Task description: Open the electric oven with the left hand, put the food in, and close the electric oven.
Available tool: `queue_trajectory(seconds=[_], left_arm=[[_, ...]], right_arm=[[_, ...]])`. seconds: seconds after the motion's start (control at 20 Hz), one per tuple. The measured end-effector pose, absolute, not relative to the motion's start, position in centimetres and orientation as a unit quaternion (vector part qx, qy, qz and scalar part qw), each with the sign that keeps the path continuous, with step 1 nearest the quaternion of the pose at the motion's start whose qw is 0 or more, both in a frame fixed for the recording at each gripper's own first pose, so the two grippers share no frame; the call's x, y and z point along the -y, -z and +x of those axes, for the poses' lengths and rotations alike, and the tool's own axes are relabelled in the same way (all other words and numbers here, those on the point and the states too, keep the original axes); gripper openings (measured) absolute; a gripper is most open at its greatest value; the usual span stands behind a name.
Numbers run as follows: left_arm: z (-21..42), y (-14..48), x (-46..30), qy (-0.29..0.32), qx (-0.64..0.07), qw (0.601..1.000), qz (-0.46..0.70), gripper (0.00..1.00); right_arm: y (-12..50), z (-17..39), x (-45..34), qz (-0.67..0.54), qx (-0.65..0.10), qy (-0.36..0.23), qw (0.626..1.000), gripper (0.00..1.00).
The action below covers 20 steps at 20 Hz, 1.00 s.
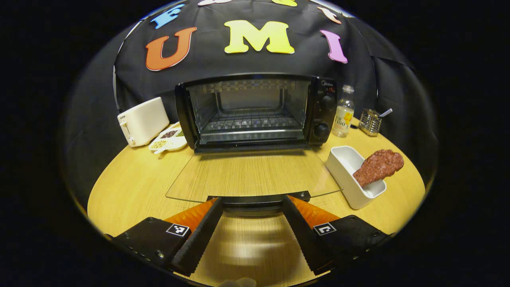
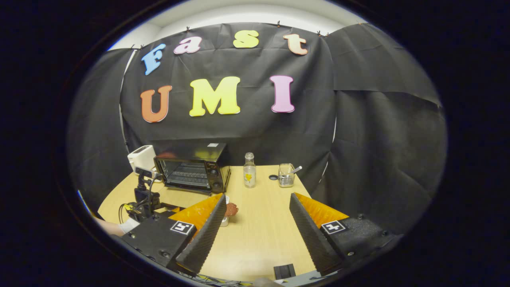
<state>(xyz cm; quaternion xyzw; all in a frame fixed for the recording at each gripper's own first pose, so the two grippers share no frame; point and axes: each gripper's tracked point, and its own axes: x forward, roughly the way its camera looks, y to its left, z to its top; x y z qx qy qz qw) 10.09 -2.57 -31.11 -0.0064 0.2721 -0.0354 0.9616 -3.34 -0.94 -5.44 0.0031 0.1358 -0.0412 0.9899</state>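
oven door [image 1: 255, 175] down, left hand-held gripper [image 1: 252, 205] wide

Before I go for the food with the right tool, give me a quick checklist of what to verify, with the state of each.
1. Oven door fully down: ok, the glass lies flat over the table.
2. Rack free: ok, nothing on it.
3. Left tool off the door handle: ok, fingers open, either side of it.
4. Food reachable: ok, the meat piece sticks out of the white dish.
5. Right tool ready: ok, open, holding nothing.
6. Bottle away from the path: cannot tell.
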Motion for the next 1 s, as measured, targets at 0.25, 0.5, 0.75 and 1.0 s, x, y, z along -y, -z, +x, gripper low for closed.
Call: queue_trajectory(seconds=[0.25,0.5,0.75,1.0], left_arm=[[10.1,31.5,3.0,0.031,-0.28,0.96,-0.008,0.96],[10.0,30.7,2.8,0.016,-0.265,0.964,-0.007,0.94],[8.2,26.8,1.7,-0.001,-0.229,0.973,0.006,0.96],[3.3,21.6,1.9,-0.018,-0.204,0.979,0.012,0.96]], right_arm=[[7.7,-2.7,1.0,-0.003,-0.167,0.016,0.986,1.0],[9.9,-0.3,0.7,0.01,-0.191,-0.039,0.981,0.97],[13.4,4.3,1.5,0.045,-0.238,-0.097,0.965,1.0],[19.4,9.7,-0.1,0.091,-0.314,-0.167,0.93,0.92]])
